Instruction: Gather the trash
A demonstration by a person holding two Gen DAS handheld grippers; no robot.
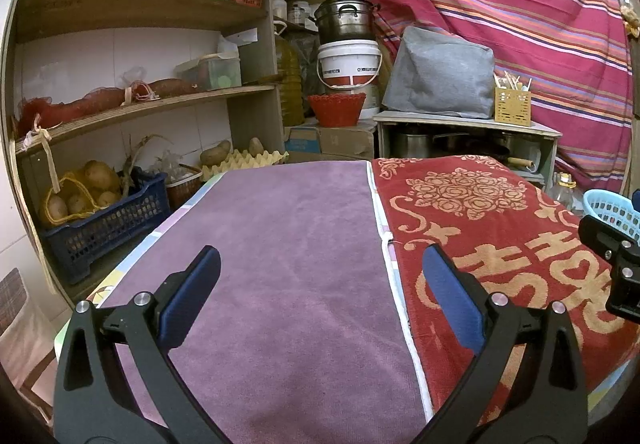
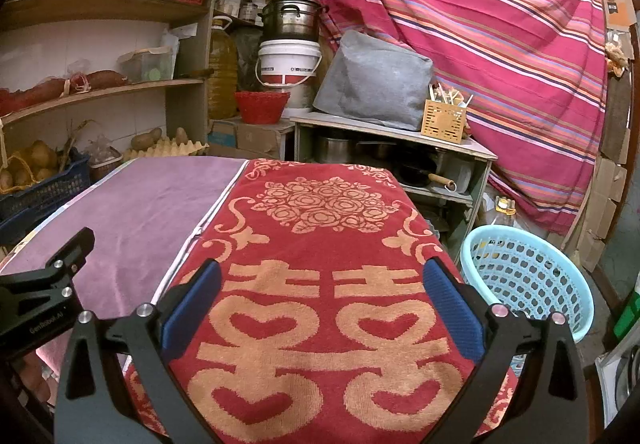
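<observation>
Left wrist view: both tongs spread, nothing held

Left tongs (image 1: 320, 284) spread wide above purple towel (image 1: 280, 264). Right tongs (image 2: 322, 296) likewise apart over red towel (image 2: 320, 324). Blue basket (image 2: 532, 276) at three o'clock beside table; trash not visible.

We're only seeing a sliver of the blue basket (image 1: 610, 209) there, frame edge and right gripper (image 1: 612, 264) are cutting it off.

Plain purple towel (image 1: 288, 264); red-and-gold floral towel (image 2: 320, 284).
</observation>
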